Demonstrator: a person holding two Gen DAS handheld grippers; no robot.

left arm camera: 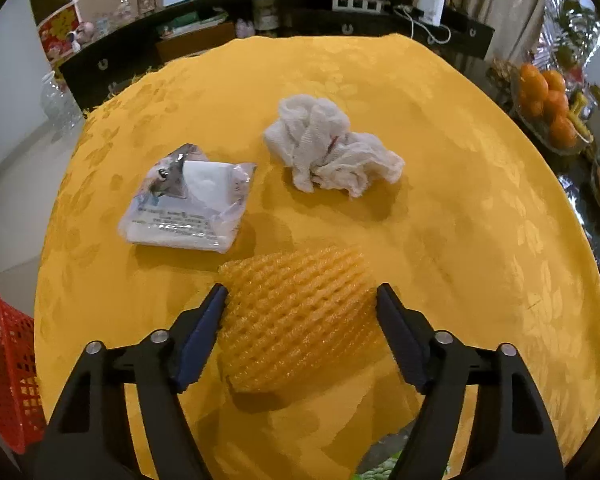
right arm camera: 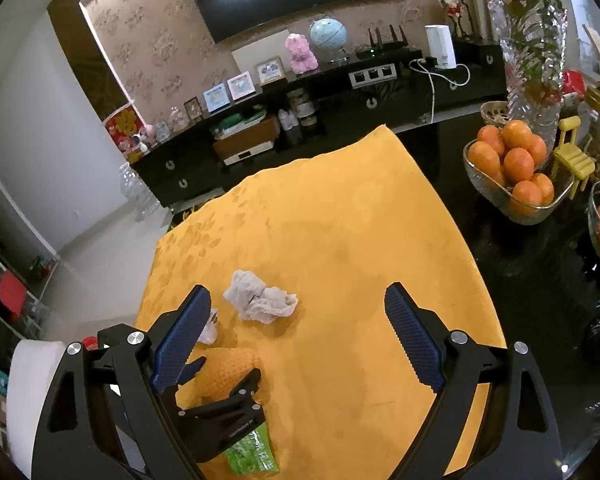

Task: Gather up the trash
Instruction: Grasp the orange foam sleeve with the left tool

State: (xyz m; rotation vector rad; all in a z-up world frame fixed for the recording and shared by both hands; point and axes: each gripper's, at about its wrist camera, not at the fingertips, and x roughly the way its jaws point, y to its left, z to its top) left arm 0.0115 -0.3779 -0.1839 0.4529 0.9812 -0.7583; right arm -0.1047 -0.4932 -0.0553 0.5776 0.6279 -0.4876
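On the yellow tablecloth, an orange foam net sleeve is bracketed by the spread fingers of the left gripper, its long axis pointing away and slightly leftward. Beyond it, a crumpled tissue and a plastic wrapper are seen. The right gripper is held open above the cloth.
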